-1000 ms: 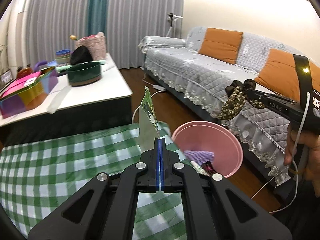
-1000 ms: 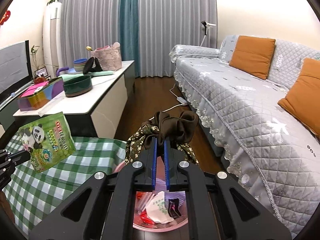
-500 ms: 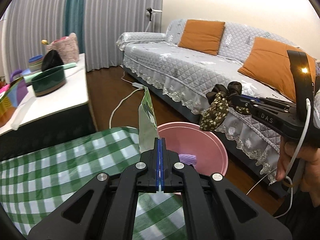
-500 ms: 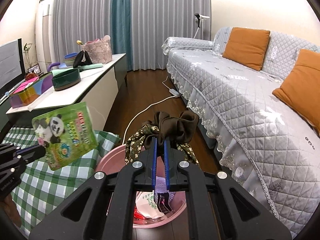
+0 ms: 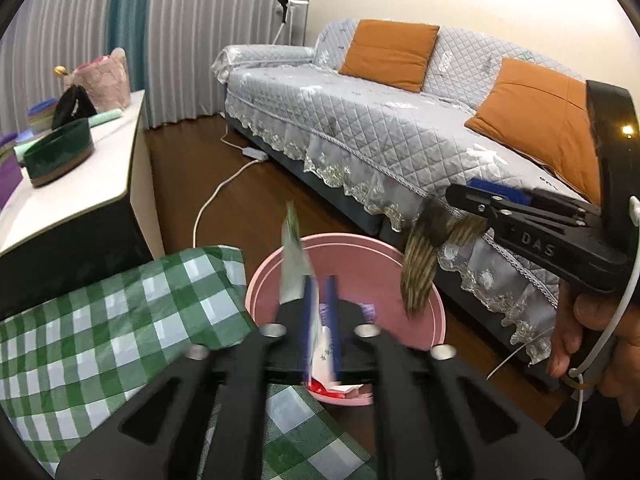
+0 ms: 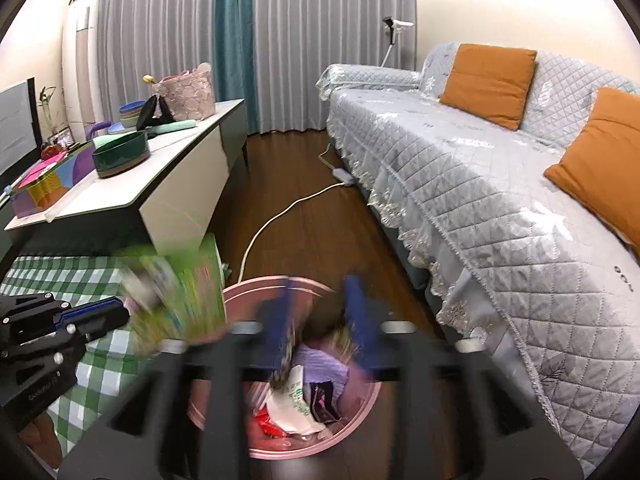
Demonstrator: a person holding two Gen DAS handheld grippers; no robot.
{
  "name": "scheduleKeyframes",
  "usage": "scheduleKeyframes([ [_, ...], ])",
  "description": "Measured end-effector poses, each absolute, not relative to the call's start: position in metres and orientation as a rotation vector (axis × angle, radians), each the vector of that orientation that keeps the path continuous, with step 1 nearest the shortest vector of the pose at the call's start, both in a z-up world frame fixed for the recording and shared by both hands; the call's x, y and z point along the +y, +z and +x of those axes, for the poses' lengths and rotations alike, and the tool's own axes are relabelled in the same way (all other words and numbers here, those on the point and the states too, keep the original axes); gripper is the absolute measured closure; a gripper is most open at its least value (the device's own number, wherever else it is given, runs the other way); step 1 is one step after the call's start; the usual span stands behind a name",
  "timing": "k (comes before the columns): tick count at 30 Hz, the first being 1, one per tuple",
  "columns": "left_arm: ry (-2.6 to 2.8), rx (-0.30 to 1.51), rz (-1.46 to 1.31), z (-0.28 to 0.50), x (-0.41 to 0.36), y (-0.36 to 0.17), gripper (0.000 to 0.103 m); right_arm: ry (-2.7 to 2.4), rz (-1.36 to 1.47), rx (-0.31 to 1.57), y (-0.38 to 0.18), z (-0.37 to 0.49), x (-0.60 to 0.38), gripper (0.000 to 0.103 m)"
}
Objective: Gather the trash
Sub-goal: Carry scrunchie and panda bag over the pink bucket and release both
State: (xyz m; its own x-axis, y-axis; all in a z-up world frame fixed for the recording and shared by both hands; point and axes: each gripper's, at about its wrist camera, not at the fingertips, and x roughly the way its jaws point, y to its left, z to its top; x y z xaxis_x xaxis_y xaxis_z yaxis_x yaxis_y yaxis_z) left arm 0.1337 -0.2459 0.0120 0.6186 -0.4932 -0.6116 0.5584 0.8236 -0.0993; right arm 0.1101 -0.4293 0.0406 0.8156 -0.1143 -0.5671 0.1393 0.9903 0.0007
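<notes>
A pink bin (image 5: 430, 308) (image 6: 236, 290) stands on the floor by the table, with wrappers inside. My left gripper (image 5: 320, 300) is open over its rim; the green snack pouch (image 5: 294, 256) is loose beside the left finger, blurred in the right wrist view (image 6: 180, 292). My right gripper (image 6: 320, 316) is open above the bin. The brown floral scrunchie (image 5: 420, 264) drops from its tips, a blur between the fingers in the right wrist view (image 6: 320, 320).
A green checked tablecloth (image 5: 100, 340) covers the table at left. A grey quilted sofa (image 6: 480, 184) with orange cushions runs along the right. A white cabinet (image 6: 160, 184) holds bowls and boxes. A white cable (image 6: 280, 216) lies on the wood floor.
Both grippers have opened over the bin. The pouch has slipped from the left jaws and the scrunchie falls from the right. Both grippers moved closer to the bin.
</notes>
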Motion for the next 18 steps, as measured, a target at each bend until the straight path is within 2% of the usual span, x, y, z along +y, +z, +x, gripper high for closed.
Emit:
scheduleKeyframes([
  [2,-0.593,0.663,0.099,0.134,-0.242,0.014,0.074,-0.148,0.049,0.584,0.044,0.108,-0.431,0.034],
  [4,-0.587,0.668,0.079,0.134,-0.235,0.016,0.074,-0.151,0.058,0.583,0.045,0.107,-0.432,0.033],
  [8,-0.571,0.668,0.053,0.128,-0.221,0.021,0.074,-0.149,0.069,0.588,0.046,0.104,-0.430,0.018],
  [10,-0.563,0.661,0.048,0.121,-0.214,0.026,0.070,-0.137,0.070,0.588,0.049,0.100,-0.426,0.012],
  [12,-0.547,0.649,0.042,0.115,-0.203,0.032,0.049,-0.114,0.085,0.596,0.052,0.096,-0.423,0.005],
  [18,-0.477,0.612,0.023,0.079,-0.162,0.046,0.018,-0.035,0.151,0.641,0.057,0.079,-0.405,0.005],
])
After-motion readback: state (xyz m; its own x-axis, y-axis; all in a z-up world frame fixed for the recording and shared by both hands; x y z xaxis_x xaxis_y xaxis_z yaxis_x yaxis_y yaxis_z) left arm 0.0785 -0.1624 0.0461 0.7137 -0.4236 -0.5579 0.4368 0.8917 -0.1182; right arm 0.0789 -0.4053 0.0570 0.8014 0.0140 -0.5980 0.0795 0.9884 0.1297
